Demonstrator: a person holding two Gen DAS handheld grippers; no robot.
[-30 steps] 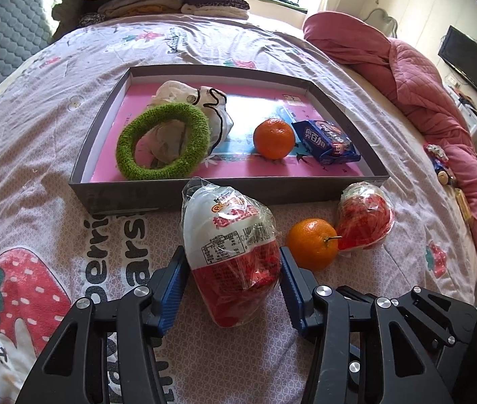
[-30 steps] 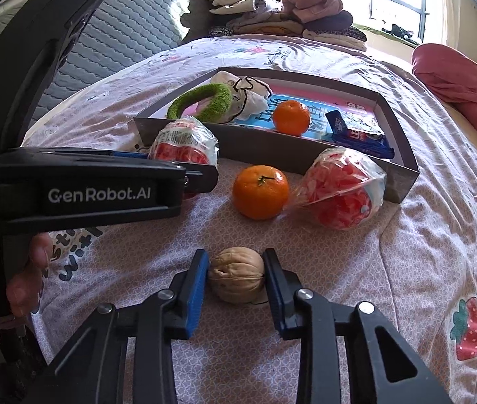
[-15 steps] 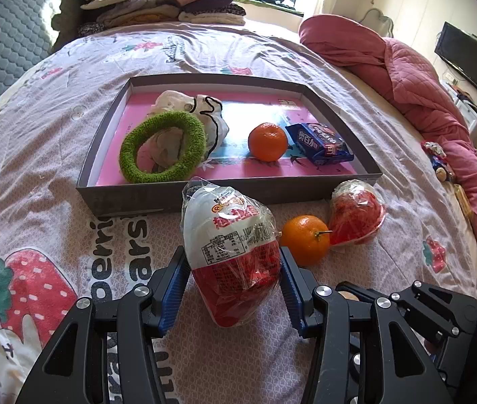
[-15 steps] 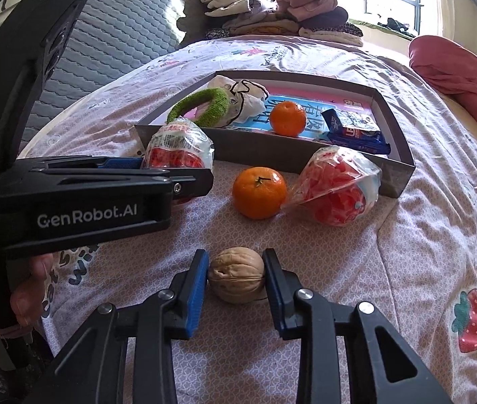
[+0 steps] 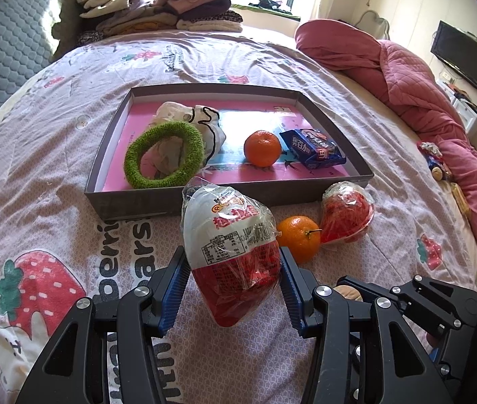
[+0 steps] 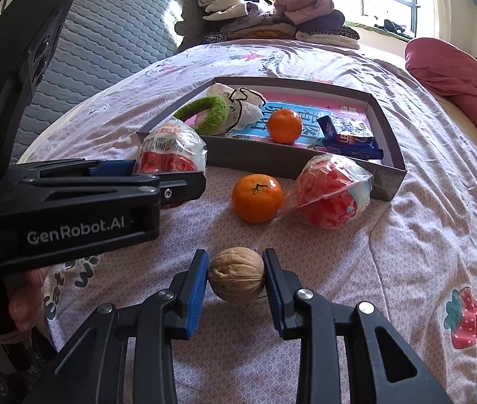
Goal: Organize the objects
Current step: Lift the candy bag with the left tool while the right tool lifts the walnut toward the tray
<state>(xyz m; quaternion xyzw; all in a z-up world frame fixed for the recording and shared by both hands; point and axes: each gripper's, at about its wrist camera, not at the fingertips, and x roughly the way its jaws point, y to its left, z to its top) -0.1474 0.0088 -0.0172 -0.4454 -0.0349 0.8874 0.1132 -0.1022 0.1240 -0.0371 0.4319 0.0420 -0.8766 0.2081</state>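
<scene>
My left gripper (image 5: 233,289) is shut on a red-and-white snack bag (image 5: 231,252) and holds it above the bedspread, in front of the grey box (image 5: 130,207). The bag also shows in the right wrist view (image 6: 169,155). My right gripper (image 6: 236,281) is shut on a walnut (image 6: 236,279), lifted off the bed. On the bed lie a loose orange (image 6: 257,198) and a second red snack bag (image 6: 329,195). The box holds a green ring (image 5: 164,156), a white cloth (image 5: 201,118), an orange (image 5: 262,148) and a blue packet (image 5: 315,148).
The box's near wall (image 6: 255,161) stands between the loose items and its inside. A pink quilt (image 5: 406,77) lies at the right of the bed. Folded clothes (image 5: 157,10) are stacked at the far end.
Both grippers have risen and pulled back a little with their loads; the snack bag and the walnut now hang higher above the bedspread. Nothing on the bed moved.
</scene>
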